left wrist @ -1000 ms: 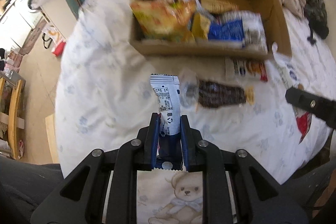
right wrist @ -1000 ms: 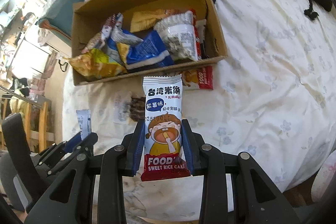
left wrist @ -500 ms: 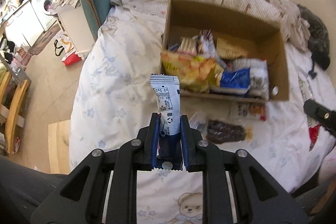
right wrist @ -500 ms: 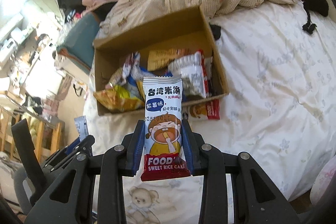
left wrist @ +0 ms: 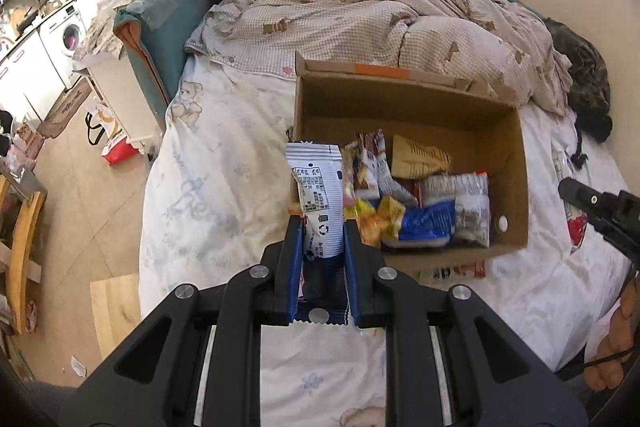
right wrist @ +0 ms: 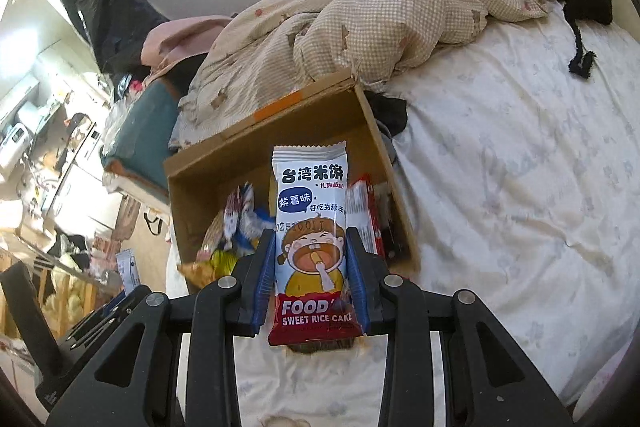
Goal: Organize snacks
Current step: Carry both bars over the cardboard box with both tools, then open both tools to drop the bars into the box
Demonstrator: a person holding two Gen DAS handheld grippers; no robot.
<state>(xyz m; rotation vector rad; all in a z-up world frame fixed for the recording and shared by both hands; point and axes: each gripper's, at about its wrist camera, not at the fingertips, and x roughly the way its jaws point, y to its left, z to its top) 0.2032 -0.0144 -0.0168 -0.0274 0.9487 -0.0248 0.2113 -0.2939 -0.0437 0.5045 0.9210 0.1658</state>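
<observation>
L tongs (left wrist: 322,239) pinch white snack pack (left wrist: 318,193), frame center; R tongs (right wrist: 311,263) pinch rice cake pack (right wrist: 312,223); cardboard box (left wrist: 516,155) on bed (left wrist: 208,195) behind both.

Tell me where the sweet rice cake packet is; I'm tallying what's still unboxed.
In the right wrist view the sweet rice cake packet stands upright, clamped in the right claw, in front of the cardboard box on the bed.

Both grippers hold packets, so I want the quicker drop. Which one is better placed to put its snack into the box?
Probably right: its rice cake packet lines up with the cardboard box opening, while the left gripper's white packet sits at the box's left wall.
</observation>
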